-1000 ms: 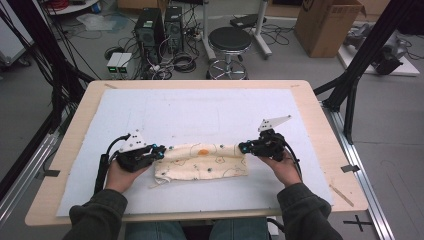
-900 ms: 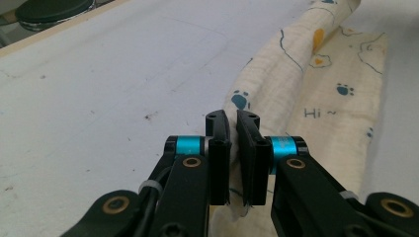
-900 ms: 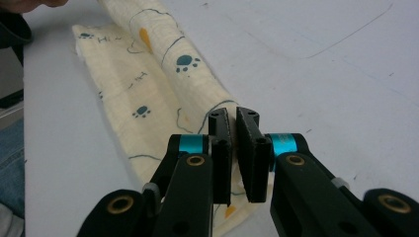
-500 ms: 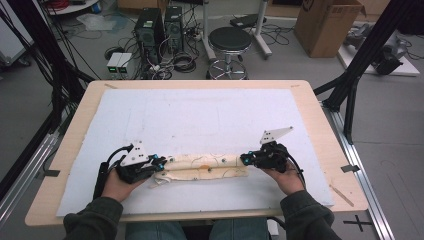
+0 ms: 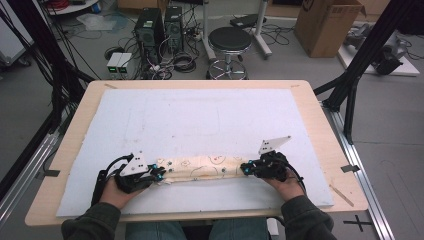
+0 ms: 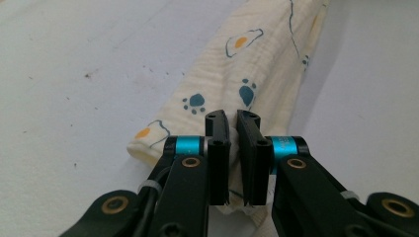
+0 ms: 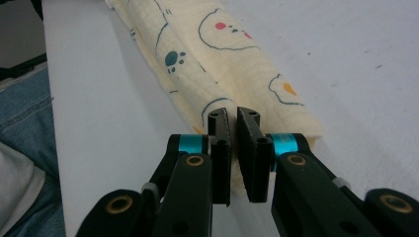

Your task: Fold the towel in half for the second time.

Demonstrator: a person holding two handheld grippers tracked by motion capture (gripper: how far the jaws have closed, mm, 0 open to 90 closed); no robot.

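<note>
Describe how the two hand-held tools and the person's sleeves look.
Both tools, left tool and right tool, are black, each with two flat black jaws, cyan rings and brass-coloured pivot bolts behind them. A pale grey three-cornered plate tops each, and a black cable loops from the body. The sleeves are dark olive green.

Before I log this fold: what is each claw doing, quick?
Left claw: closed, pinching one end of the folded cloth.
Right claw: closed, pinching the cloth's other end.
</note>
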